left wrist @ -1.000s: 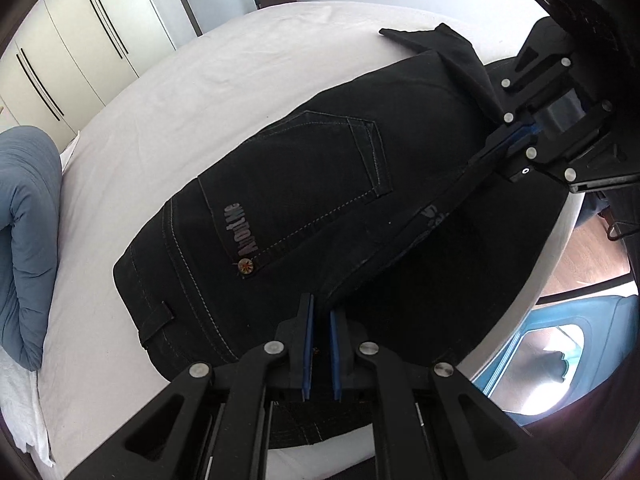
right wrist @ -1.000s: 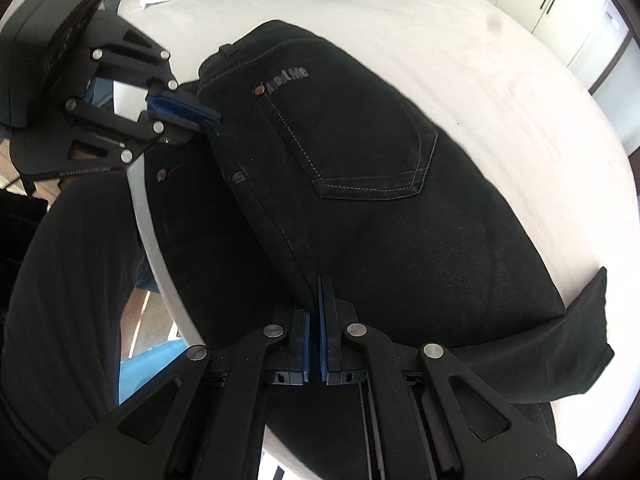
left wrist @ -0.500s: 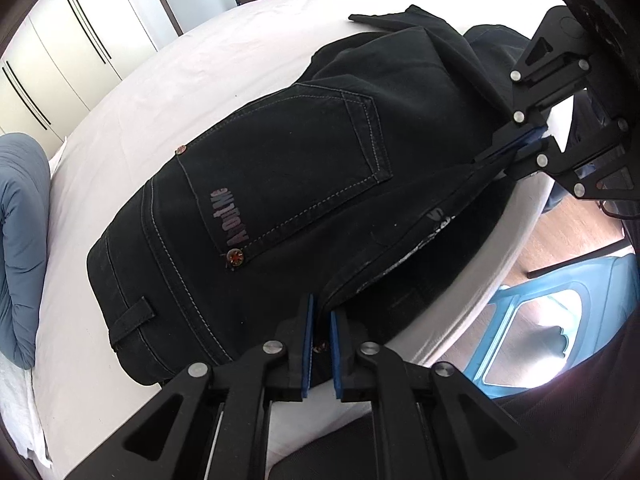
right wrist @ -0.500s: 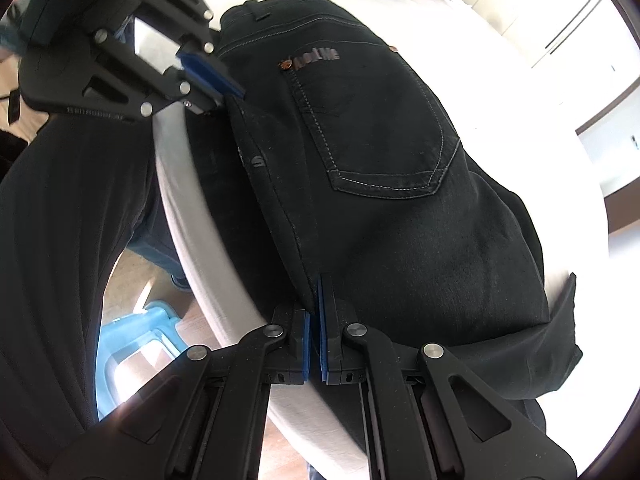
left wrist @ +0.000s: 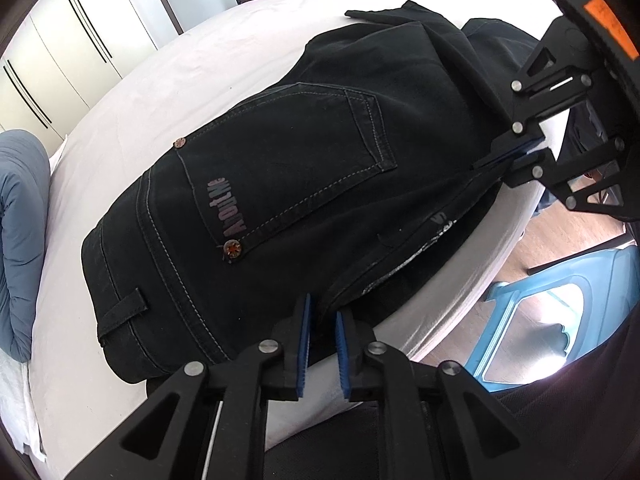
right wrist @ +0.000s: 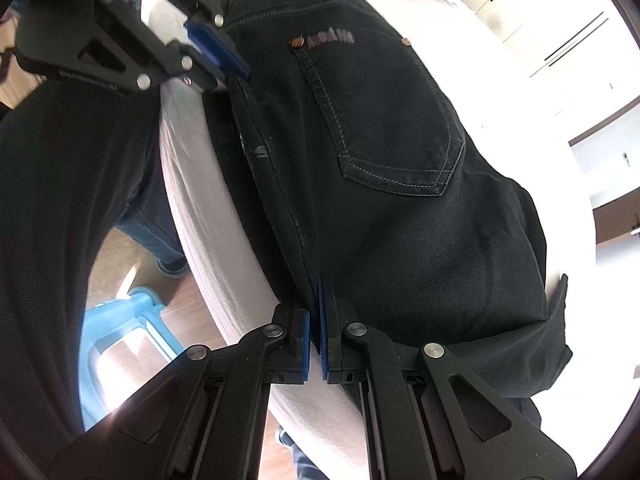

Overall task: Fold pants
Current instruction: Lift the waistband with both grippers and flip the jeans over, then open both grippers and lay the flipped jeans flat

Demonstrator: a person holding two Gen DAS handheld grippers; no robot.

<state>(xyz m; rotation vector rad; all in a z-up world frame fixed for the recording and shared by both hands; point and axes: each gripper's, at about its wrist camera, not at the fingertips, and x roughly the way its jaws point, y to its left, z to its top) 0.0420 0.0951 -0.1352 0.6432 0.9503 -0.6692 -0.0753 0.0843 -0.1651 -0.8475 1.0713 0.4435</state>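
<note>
Black pants (left wrist: 304, 184) lie folded on the white bed (left wrist: 168, 92), back pocket up, nearer the bed's edge than a second ago. Left gripper (left wrist: 322, 340): jaws have just been opening, blue pads now apart, waistband edge loose between them. Right gripper (right wrist: 315, 320) stays clamped on the fold edge at its tips.

White bed (left wrist: 168, 92), blue-grey pillow (left wrist: 20, 216), pale wardrobe doors (left wrist: 80, 32) — a blue plastic stool (left wrist: 532, 320) on wooden floor (left wrist: 568, 236).
</note>
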